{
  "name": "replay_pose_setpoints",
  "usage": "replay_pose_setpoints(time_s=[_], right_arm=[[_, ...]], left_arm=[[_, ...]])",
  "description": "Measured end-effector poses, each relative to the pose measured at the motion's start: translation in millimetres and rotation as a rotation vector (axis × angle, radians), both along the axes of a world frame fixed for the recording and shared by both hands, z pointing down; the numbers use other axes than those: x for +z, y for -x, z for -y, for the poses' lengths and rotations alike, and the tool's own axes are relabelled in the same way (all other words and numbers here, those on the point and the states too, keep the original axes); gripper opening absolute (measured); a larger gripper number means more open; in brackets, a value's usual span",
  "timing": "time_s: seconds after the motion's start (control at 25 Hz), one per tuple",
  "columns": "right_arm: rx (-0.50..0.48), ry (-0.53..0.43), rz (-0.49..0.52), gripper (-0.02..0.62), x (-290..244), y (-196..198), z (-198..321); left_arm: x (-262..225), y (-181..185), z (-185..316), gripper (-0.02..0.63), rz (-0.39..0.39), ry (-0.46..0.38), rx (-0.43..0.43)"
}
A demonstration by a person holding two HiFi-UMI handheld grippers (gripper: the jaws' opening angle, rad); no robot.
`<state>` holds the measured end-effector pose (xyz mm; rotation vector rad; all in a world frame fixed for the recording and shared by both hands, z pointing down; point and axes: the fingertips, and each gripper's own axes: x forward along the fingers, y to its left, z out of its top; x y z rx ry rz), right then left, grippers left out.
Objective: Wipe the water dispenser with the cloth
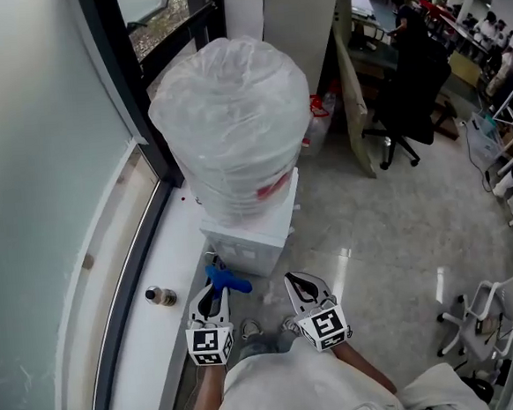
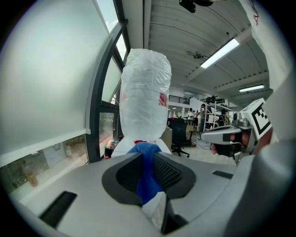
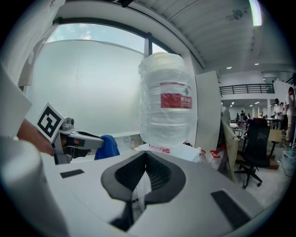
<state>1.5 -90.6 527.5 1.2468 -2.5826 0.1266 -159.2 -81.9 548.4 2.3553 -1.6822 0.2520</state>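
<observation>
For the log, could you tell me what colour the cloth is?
The cloth is blue; left gripper view.

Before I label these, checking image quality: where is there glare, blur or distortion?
Head view: light glare on the floor. Left gripper view: fisheye bends the window frame; cloth is soft. Right gripper view: bright window washes out behind the bottle.
</observation>
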Motion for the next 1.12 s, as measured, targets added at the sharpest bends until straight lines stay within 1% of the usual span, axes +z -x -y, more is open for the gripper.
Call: replay_pose_setpoints(time_s=[0.16, 0.44, 0.64, 0.76, 0.88, 1.12], right_arm=[[-0.019, 0.039, -0.016, 0.015, 16, 1, -8], [-0.047, 0.131, -0.058, 0.015, 54, -4, -26], [-0.053, 0.156, -0.066, 0.015, 61, -9, -31], [-0.053, 0.158, -0.072, 0.014, 62, -12, -30], [-0.044, 0.153, -0.073, 0.015, 61, -17, -26], [-0.037, 0.151, -0.076, 0.015, 60, -21, -23]], left_arm=[[18, -4, -10, 0.077, -0.022, 0.036, -0.013], [49, -8, -16, 0.078, -0.036, 0.087, -0.028], [58, -9, -14, 0.077, -0.031, 0.102, -0.041], [56, -4, -1, 0.077, -0.016, 0.086, -0.043], [51, 7, 22, 0.077, 0.008, 0.056, -0.046], [42, 43, 80, 0.077, 0.054, 0.009, -0.083]])
